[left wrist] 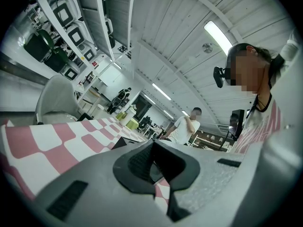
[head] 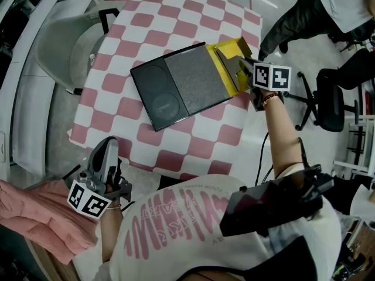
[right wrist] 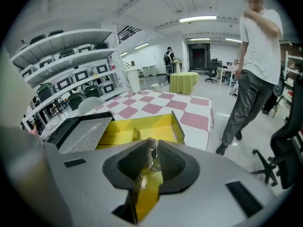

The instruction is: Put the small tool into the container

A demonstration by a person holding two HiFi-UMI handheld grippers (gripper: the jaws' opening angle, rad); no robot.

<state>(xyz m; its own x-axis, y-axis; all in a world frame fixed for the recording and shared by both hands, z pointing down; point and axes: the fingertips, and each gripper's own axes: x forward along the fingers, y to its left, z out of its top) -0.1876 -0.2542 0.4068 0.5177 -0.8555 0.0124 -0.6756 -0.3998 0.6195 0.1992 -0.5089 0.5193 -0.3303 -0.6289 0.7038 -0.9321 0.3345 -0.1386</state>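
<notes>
A small tool with a clear yellow handle [right wrist: 149,170] is pinched between the jaws of my right gripper [right wrist: 151,151]. That gripper [head: 240,69] hovers at the right end of a flat black case [head: 155,95], over its yellow container section [head: 226,58] with the flaps raised. In the right gripper view the yellow container [right wrist: 142,127] lies just ahead of the jaws. Grey foam [head: 193,78] fills the middle of the case. My left gripper [head: 109,145] hangs off the table's near edge by my body, its jaws [left wrist: 152,162] together with nothing in them.
The case lies on a table with a pink and white checked cloth [head: 176,16]. A grey chair [head: 64,40] stands at the left, an office chair [head: 328,98] and a seated person [head: 316,10] at the right. Another person [right wrist: 258,56] stands beyond the table's end. Pink cloth [head: 35,215] lies at lower left.
</notes>
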